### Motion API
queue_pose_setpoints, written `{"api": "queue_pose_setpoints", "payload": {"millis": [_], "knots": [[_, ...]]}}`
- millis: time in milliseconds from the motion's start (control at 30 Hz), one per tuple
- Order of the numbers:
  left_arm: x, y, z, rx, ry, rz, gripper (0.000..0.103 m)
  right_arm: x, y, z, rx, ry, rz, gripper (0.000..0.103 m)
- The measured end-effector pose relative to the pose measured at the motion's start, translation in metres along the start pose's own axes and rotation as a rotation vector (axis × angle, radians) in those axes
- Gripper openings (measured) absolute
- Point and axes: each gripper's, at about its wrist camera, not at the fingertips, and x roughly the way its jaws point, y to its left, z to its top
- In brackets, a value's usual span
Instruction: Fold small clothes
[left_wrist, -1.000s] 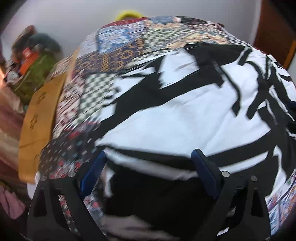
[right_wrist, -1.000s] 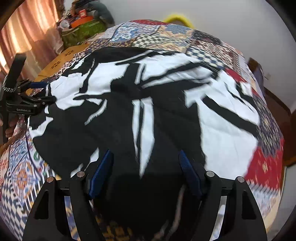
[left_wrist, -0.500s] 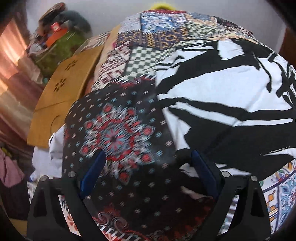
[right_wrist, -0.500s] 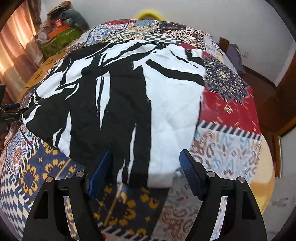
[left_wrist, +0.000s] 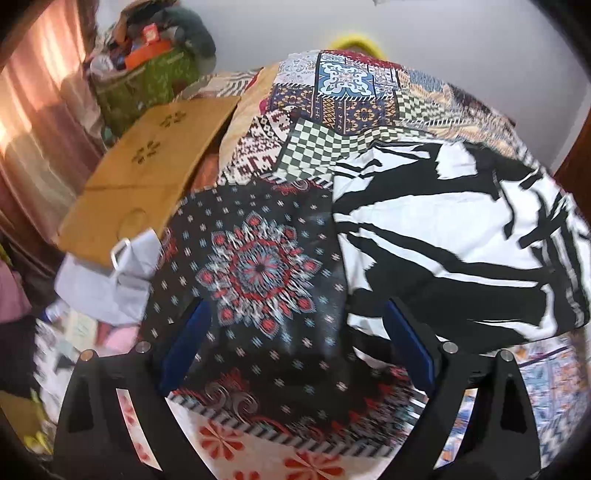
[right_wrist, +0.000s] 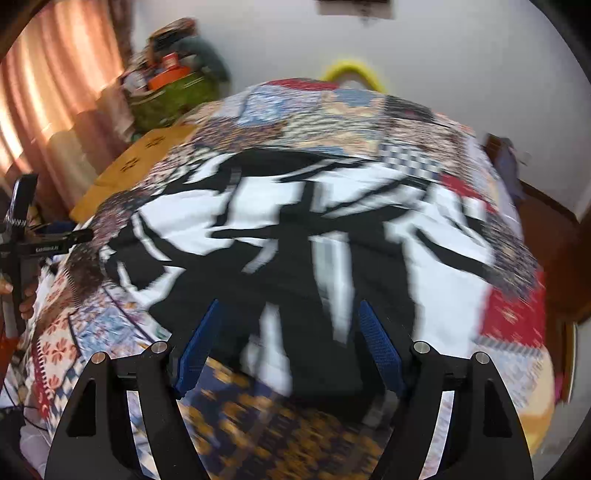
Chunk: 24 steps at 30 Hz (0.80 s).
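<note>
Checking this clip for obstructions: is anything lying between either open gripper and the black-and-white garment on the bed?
Nothing visible. The right gripper hangs directly over the black-and-white garment. The left gripper is over bare patchwork bedspread, with the garment's edge beside its right finger.

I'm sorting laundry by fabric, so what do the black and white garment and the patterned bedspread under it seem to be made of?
The black and white garment looks like thin matte woven cloth, maybe cotton: it lies limp with soft creases. The patterned bedspread looks like printed matte cotton-type fabric: flat patchwork motifs, no sheen. The exact fibre of either cannot be told.
</note>
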Motion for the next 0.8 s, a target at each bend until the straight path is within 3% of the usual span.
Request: {"api": "queue_pose_setpoints", "payload": {"millis": [267,600,700,800], "knots": [[-0.001,-0.012,-0.023,-0.099,0.109,-0.164,0.094,0.054,0.039,0.000,-0.061,0.098,0.062,0.073],[0.023,-0.051,-0.034,-0.197,0.284,-0.460,0.094,0.054,0.029,-0.012,-0.007,0.139,0.108,0.074],[0.028,-0.063,-0.028,-0.210,0.289,-0.489,0.094,0.054,0.027,-0.013,0.000,0.142,0.116,0.074],[0.038,-0.067,-0.020,-0.273,0.299,-0.574,0.095,0.053,0.025,-0.015,0.003,0.144,0.127,0.074]]}}
